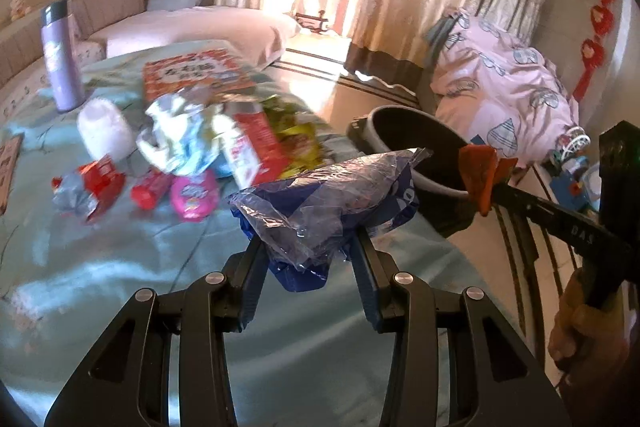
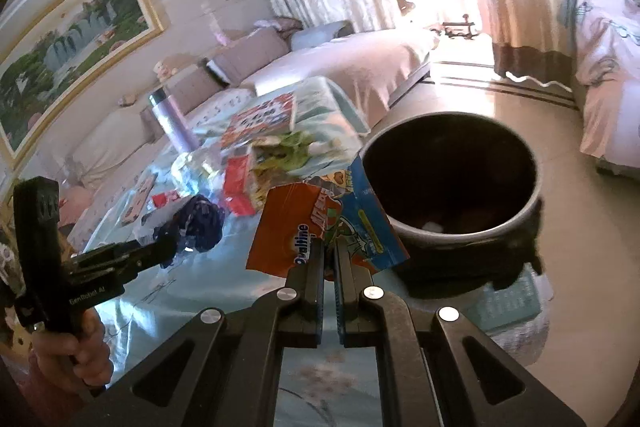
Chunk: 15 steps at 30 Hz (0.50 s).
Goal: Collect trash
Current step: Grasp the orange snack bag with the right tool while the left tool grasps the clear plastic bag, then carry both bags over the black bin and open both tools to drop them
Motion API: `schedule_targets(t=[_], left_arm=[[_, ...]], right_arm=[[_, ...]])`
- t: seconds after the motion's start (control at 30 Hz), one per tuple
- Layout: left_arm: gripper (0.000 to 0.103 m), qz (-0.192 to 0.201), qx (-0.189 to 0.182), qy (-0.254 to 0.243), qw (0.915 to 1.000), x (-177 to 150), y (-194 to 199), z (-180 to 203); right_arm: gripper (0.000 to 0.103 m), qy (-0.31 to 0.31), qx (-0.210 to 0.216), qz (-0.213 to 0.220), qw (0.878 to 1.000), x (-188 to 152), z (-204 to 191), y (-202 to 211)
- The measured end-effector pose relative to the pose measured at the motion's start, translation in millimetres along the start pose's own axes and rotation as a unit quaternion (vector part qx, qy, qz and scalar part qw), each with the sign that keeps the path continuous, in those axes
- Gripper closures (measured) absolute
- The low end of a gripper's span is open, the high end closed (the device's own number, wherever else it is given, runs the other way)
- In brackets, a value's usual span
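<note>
The left gripper (image 1: 310,247) is clamped on a crumpled blue and clear plastic bag (image 1: 320,203), which bulges up and forward from between its fingers above the pale green table (image 1: 120,267). The right gripper (image 2: 329,247) has its fingers pressed almost together on a flat orange and blue snack wrapper (image 2: 316,227), which stands up from the fingertips just left of the dark round bin (image 2: 452,179). The bin sits past the table's right edge, its open mouth near the wrapper. More wrappers (image 1: 224,139) lie heaped farther back on the table, with a white cup (image 1: 105,131) and a purple bottle (image 1: 60,59) at the far left. A hand (image 2: 76,351) holds the left gripper's handle.
</note>
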State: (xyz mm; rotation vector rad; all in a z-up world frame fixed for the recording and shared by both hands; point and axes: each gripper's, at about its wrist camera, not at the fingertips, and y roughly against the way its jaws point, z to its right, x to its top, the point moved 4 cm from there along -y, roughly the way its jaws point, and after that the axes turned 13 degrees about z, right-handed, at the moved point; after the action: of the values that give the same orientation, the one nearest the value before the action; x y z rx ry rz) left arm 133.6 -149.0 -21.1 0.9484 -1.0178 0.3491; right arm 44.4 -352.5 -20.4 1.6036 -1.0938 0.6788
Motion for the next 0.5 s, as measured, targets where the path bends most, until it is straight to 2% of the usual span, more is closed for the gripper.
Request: schedule_targets(t=[0.33,0.5], left_arm=[[0.063,0.009,-0.021,-0.027,0.9994,31.4,-33.9,43.2],[0.063,-0.006,-0.030,-0.039,0.9987,41.2,-64.6,62.6]], right_arm=[[0.099,-0.008,-0.032,0.017,0.999,25.6,40.7,-4.0],[0.099,-0.007,-0.047,0.019,0.999,38.7,57.5,-16.7]])
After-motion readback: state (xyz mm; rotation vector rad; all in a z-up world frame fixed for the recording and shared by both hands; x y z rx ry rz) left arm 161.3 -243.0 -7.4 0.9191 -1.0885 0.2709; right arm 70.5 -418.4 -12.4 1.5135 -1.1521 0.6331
